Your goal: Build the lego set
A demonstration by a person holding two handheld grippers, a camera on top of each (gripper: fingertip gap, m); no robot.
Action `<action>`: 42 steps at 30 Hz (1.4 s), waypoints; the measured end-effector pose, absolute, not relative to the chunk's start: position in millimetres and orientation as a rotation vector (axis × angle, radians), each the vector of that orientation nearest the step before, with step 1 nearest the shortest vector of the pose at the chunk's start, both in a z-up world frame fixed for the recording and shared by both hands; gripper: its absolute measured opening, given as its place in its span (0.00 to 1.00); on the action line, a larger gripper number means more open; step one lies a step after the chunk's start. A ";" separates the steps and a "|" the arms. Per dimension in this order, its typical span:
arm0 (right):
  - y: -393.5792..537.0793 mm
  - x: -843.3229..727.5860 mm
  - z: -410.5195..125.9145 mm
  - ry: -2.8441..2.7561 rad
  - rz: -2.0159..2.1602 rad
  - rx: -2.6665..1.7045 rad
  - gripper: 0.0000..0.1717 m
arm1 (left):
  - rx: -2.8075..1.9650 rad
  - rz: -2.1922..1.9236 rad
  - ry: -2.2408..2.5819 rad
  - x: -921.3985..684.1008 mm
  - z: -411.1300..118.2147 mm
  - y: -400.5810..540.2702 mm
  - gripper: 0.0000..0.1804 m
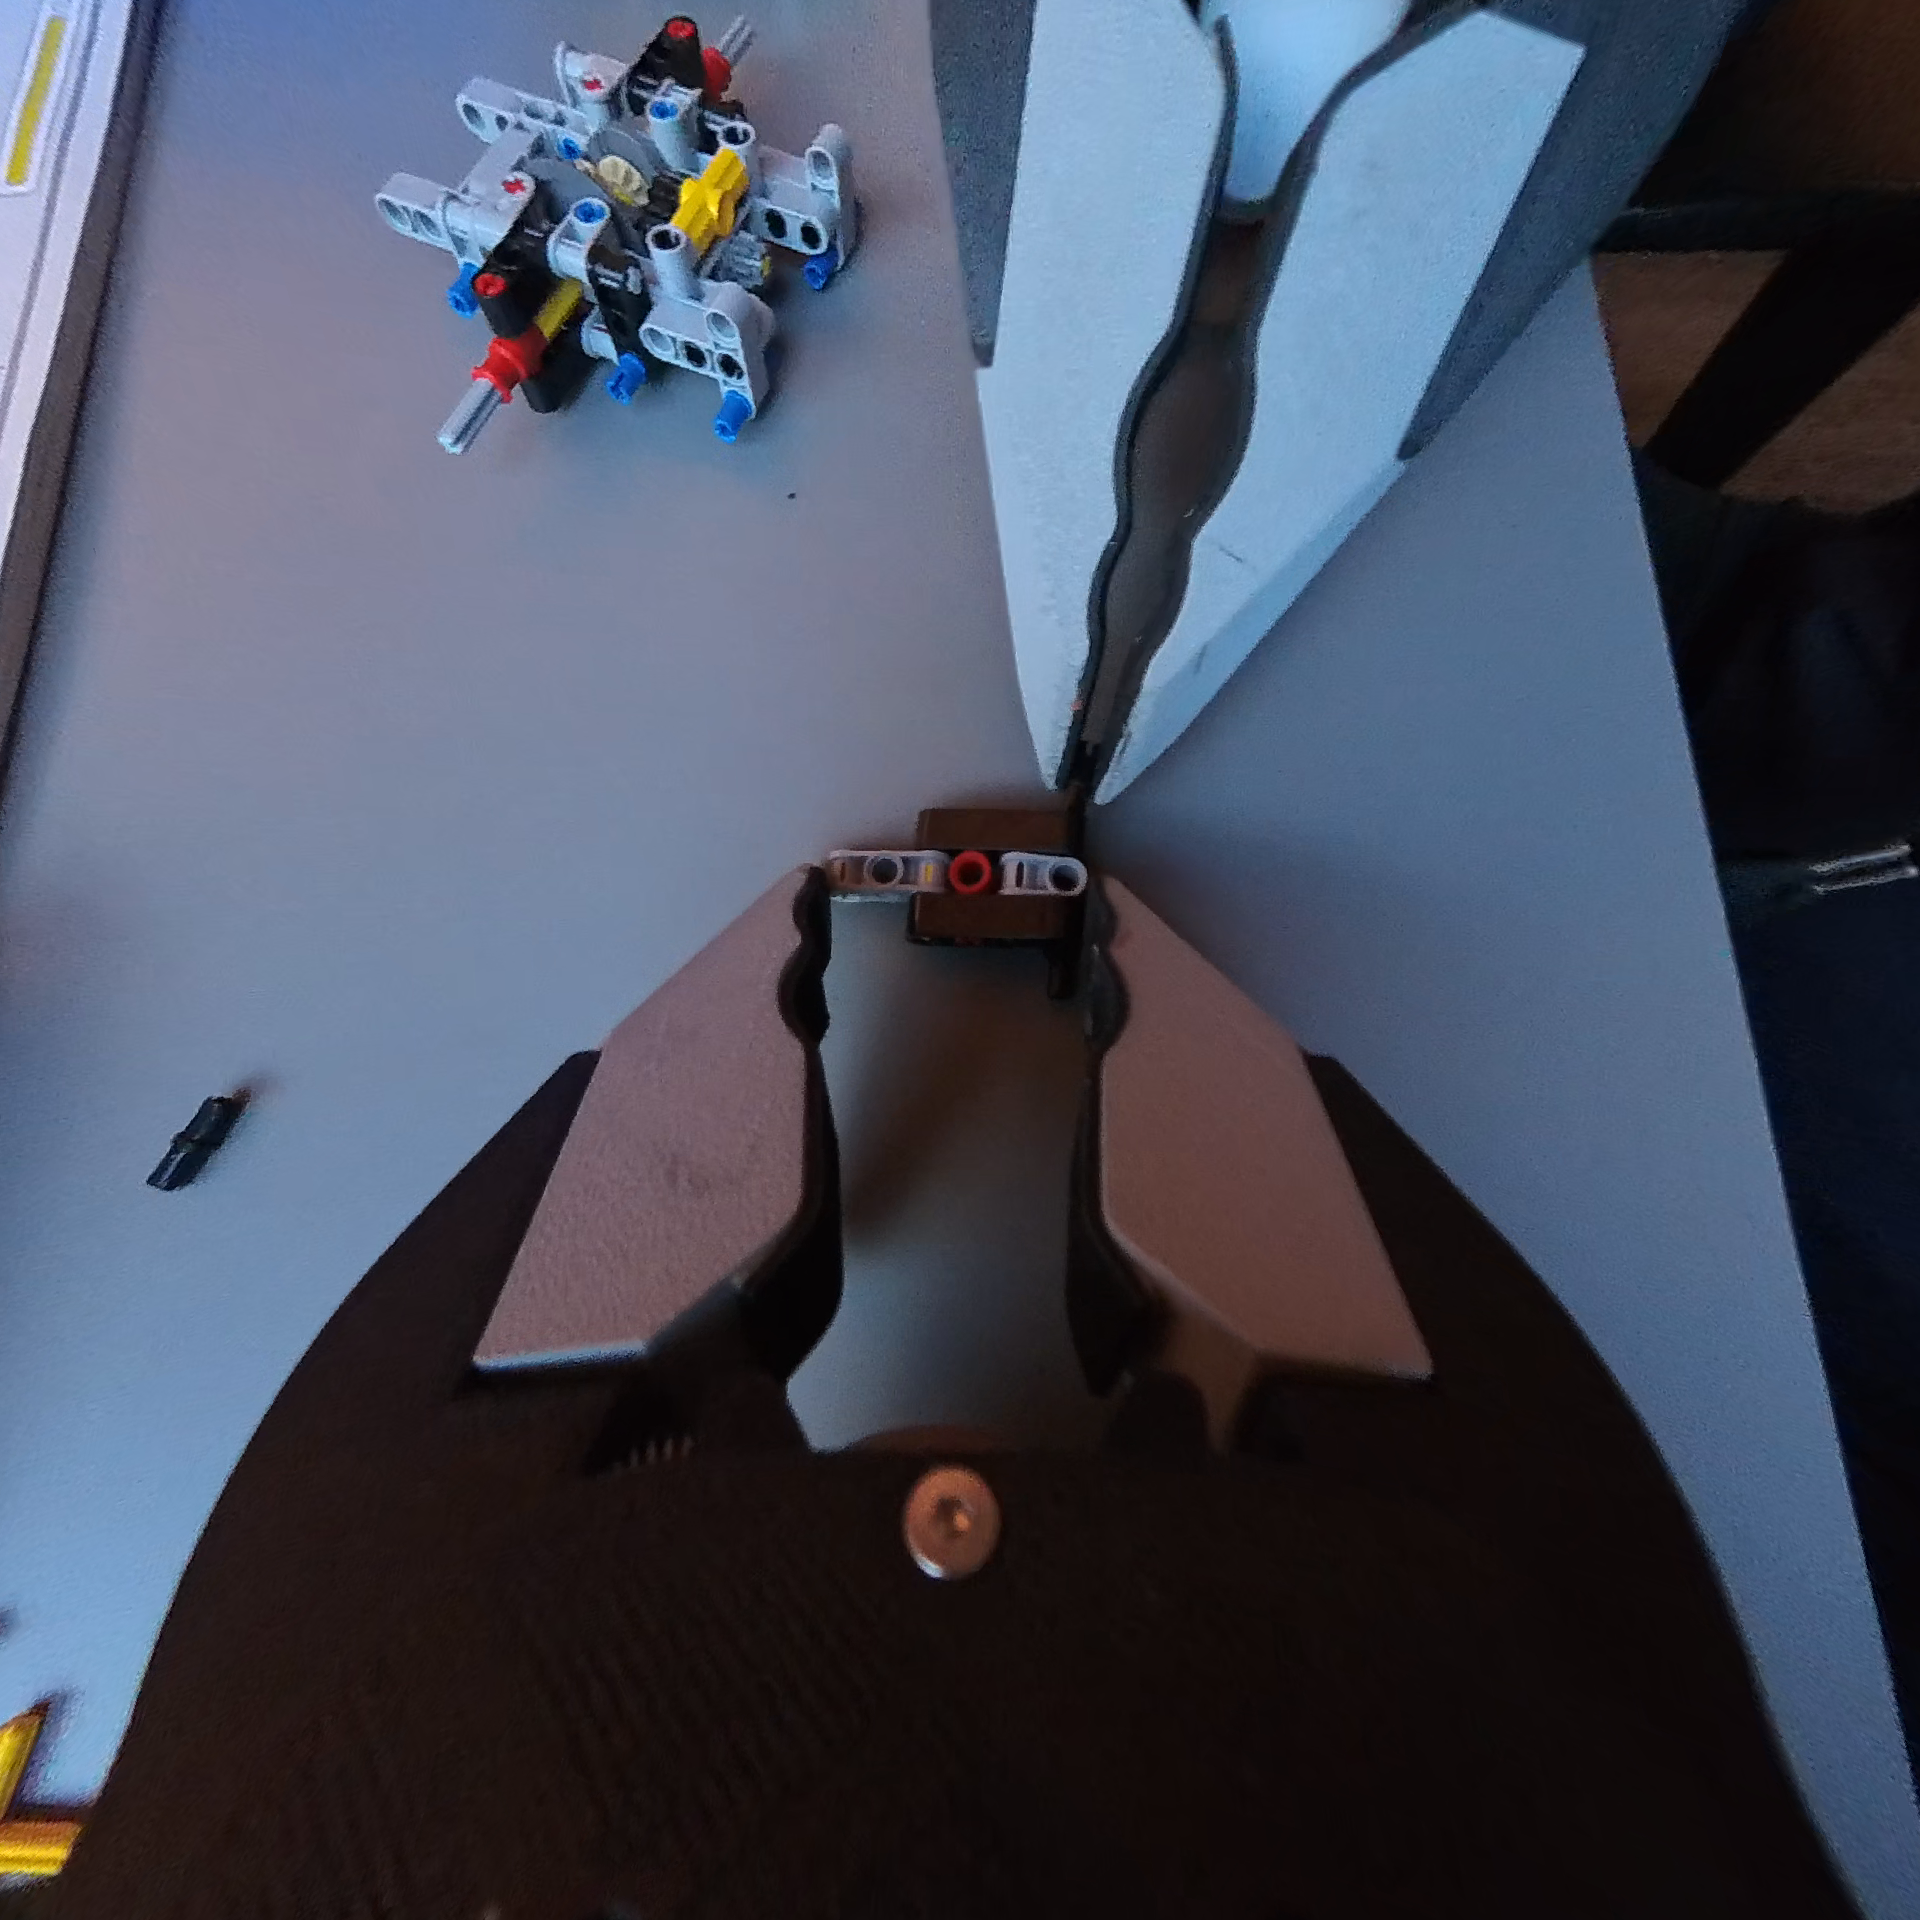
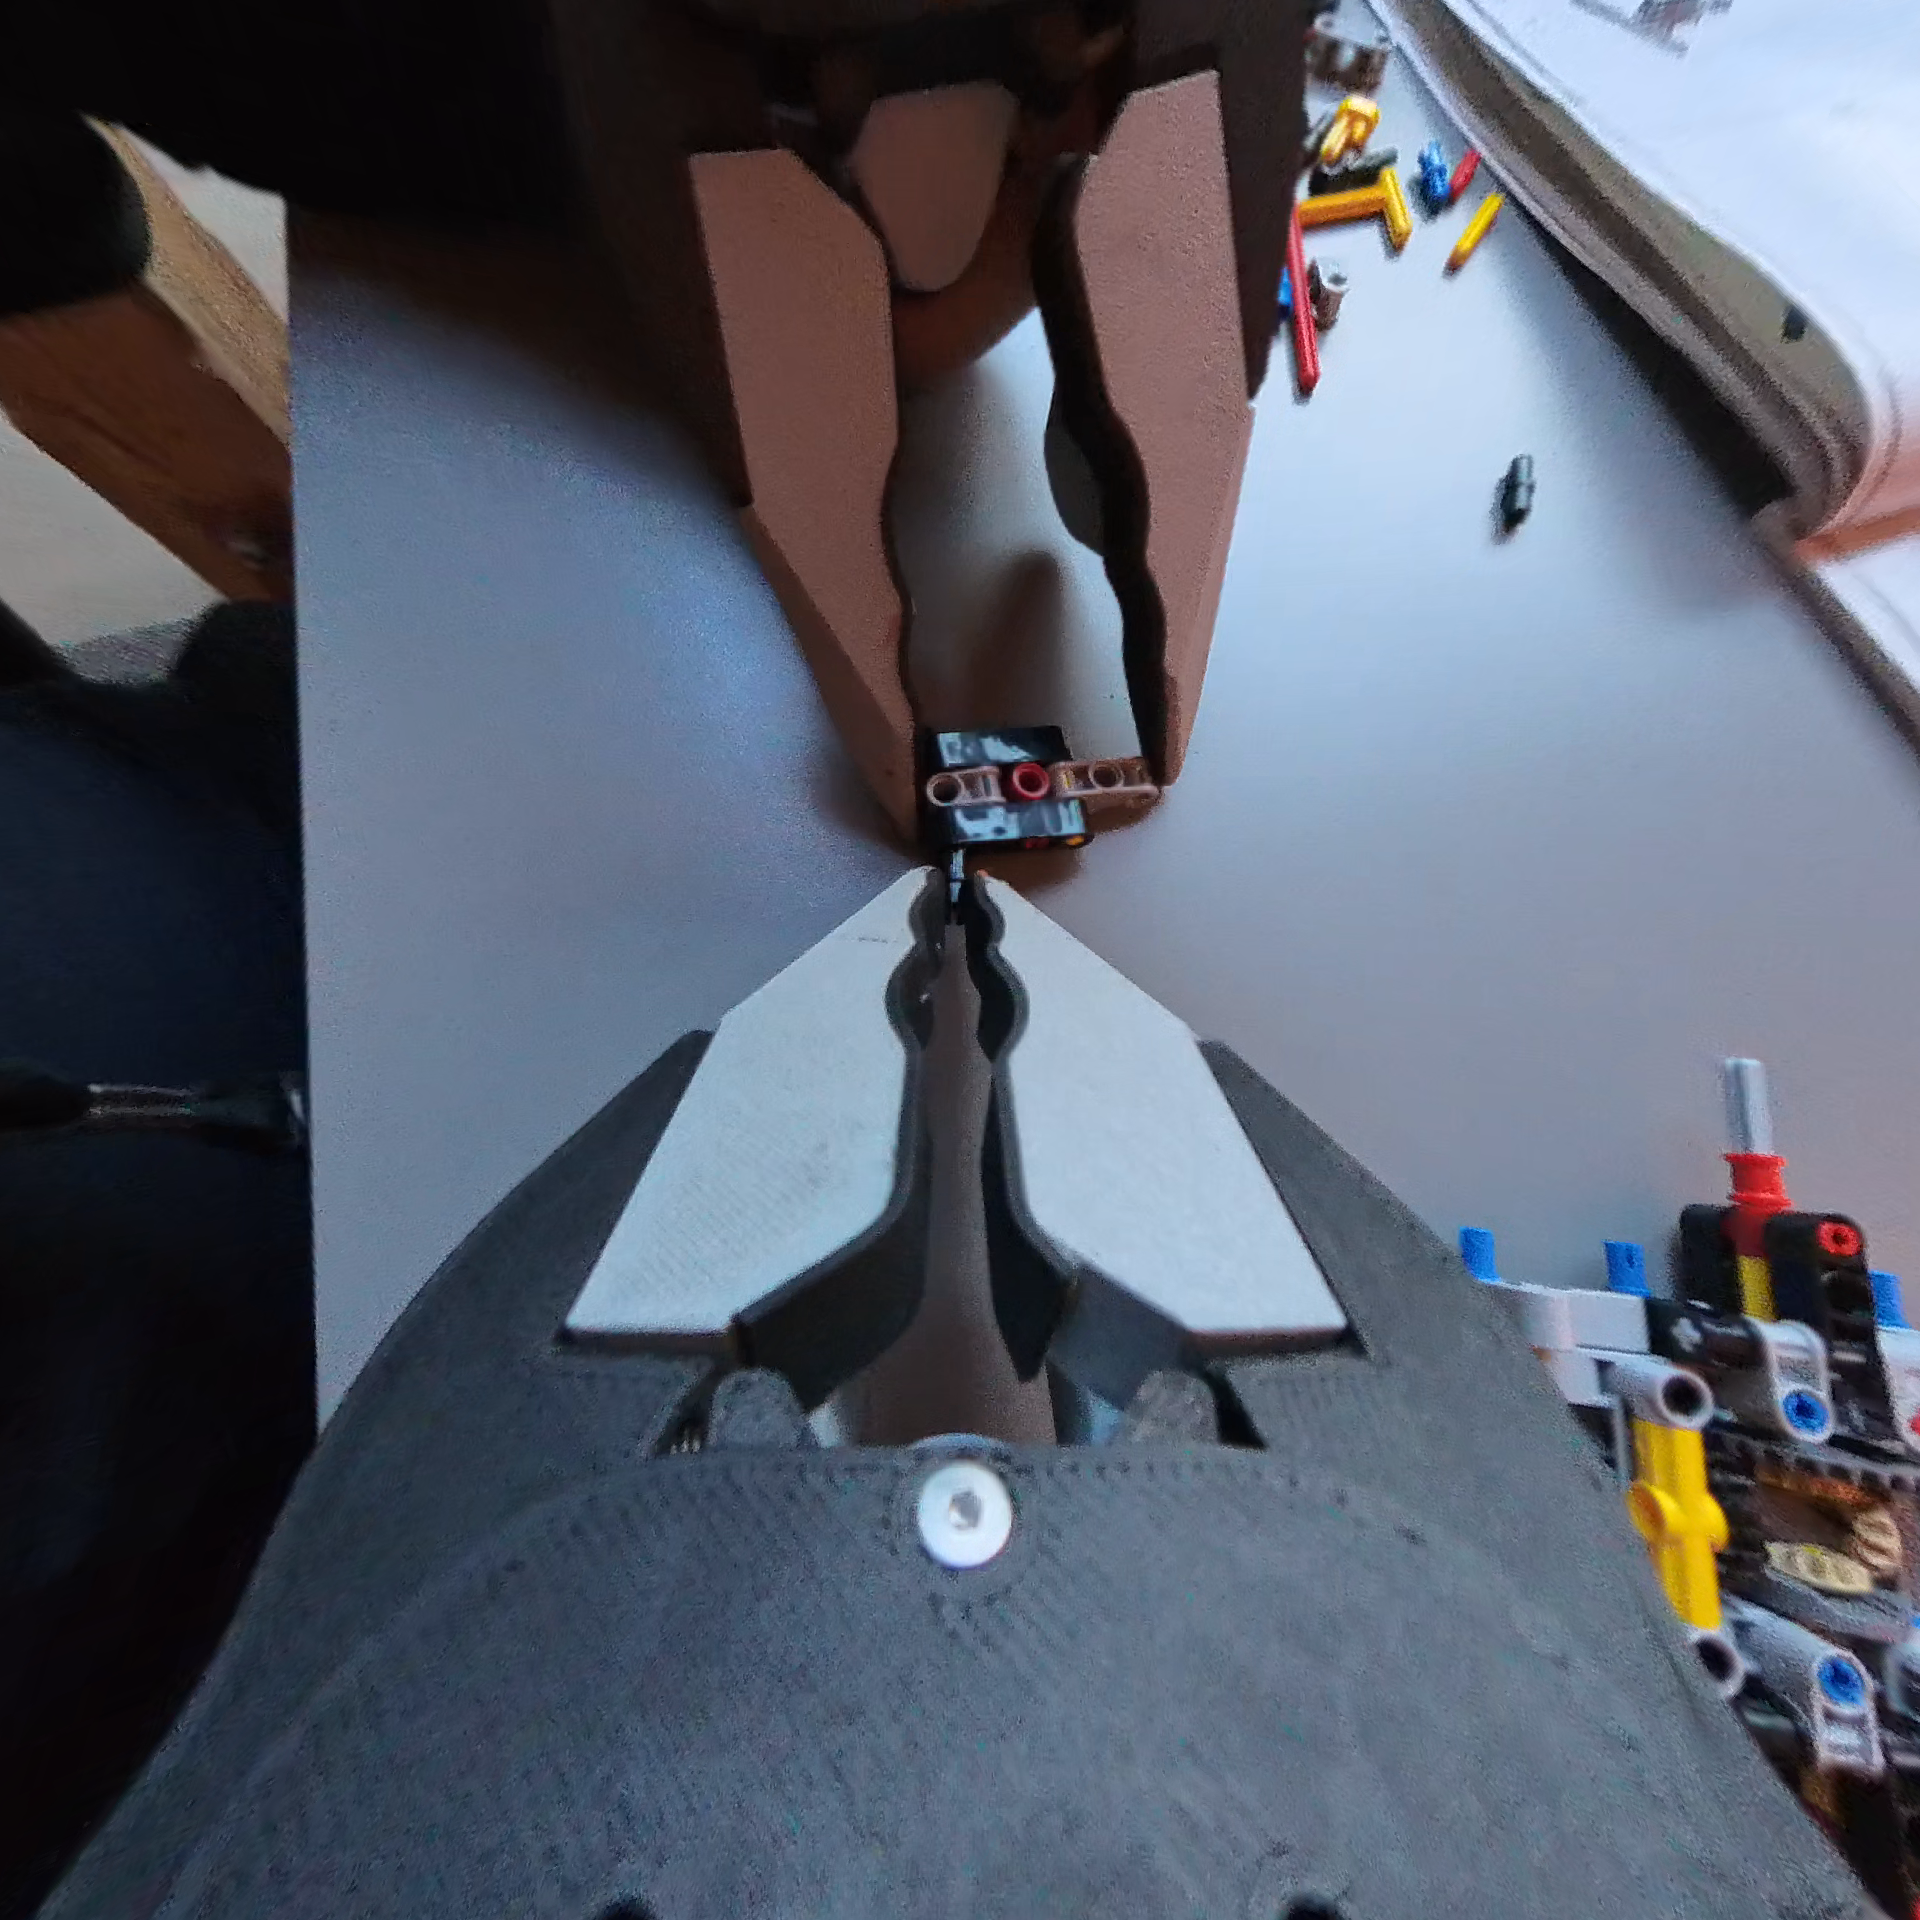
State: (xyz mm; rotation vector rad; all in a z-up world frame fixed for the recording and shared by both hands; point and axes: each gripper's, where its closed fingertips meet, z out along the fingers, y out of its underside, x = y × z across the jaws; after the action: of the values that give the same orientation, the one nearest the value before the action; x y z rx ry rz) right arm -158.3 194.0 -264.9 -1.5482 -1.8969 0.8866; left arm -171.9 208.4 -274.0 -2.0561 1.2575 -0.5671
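- left gripper (image 1: 956, 883) is gripping a small brick sub-assembly (image 1: 987, 873): a black block crossed by a grey beam with a red pin at its centre. one fingertip (image 1: 805, 883) is pressing on the beam's left end, the other on the block's right side.
- right gripper (image 2: 954, 883) is closing its fingertips on a thin black pin (image 2: 953, 868) that's sticking out of the block's edge; looks pinched, but the pin is tiny and half hidden, so not certain.
- both are sitting low over the grey table (image 1: 520, 727), near its edge.
- big grey/black/yellow assembly (image 1: 613, 229) is resting well apart; a loose black pin (image 1: 197, 1143) is lying off to the left.
- doing this well: keeping the left grip square and steady, working the pin straight along its axis, no twisting, no sideways load on the beam.
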 end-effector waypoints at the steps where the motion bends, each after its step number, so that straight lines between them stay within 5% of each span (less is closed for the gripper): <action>1: 191.9 -157.9 -264.8 -1.901 0.855 -1.519 0.00 | -2.051 -0.570 1.268 -171.1 -274.0 206.3 0.26; 13: 181.1 -159.3 -267.0 -1.982 0.565 -1.156 0.00 | -2.038 -0.598 1.302 -169.8 -274.1 195.5 0.26; 22: 177.9 -159.9 -268.5 -2.013 0.958 -1.591 0.00 | -2.048 -0.595 1.288 -170.1 -274.1 195.6 0.26; 29: 181.3 -158.4 -266.6 -2.348 0.460 -1.303 0.00 | -2.063 -0.584 1.270 -169.2 -274.2 196.4 0.26; 36: 177.3 -162.9 -265.8 -2.262 1.002 -1.701 0.00 | -2.076 -0.576 1.254 -170.5 -274.2 196.4 0.26; 42: 179.0 -160.9 -265.4 -2.119 0.981 -1.641 0.00 | -2.067 -0.558 1.255 -168.7 -274.3 197.3 0.26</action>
State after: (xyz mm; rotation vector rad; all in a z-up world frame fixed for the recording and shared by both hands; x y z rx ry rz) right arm -160.9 179.0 -265.4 -1.6406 -2.1186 0.9812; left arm -168.7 197.3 -274.3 -2.0671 1.2552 -0.5582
